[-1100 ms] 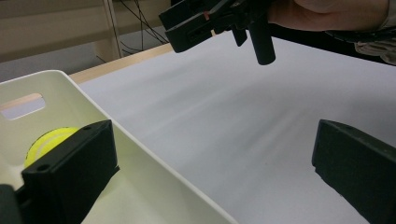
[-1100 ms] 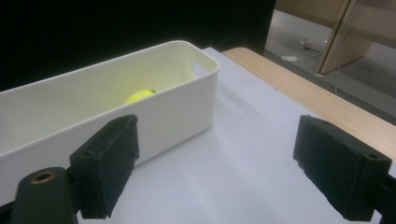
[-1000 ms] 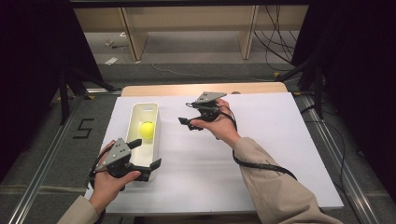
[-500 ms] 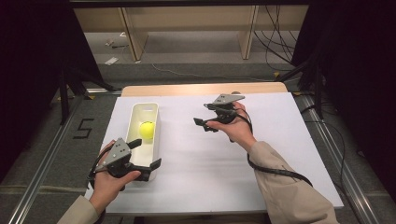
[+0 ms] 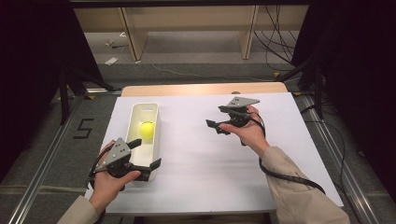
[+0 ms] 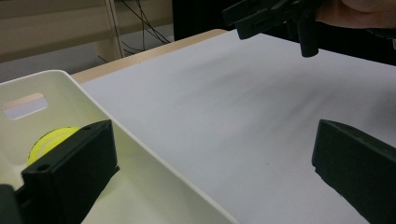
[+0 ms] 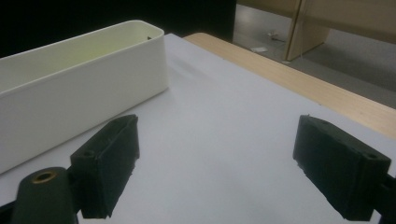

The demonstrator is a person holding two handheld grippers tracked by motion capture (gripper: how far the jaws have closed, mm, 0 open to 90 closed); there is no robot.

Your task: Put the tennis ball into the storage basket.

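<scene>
Yellow ball [image 5: 147, 130] in white bin [image 5: 134, 115], left claw [image 5: 144, 154] open astride its wall, right claw [image 5: 215, 117] open, empty

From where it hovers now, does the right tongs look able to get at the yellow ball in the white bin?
Probably yes. The right tongs stand open and empty above bare table, the bin has no lid, and the ball lies exposed. The left tongs straddle only the bin's near wall.

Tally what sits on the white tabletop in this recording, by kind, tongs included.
Yellow-green tennis ball: 1
White oblong plastic bin: 1
Black hand-held tongs: 2, left and right, both open and empty
Total: 4
</scene>
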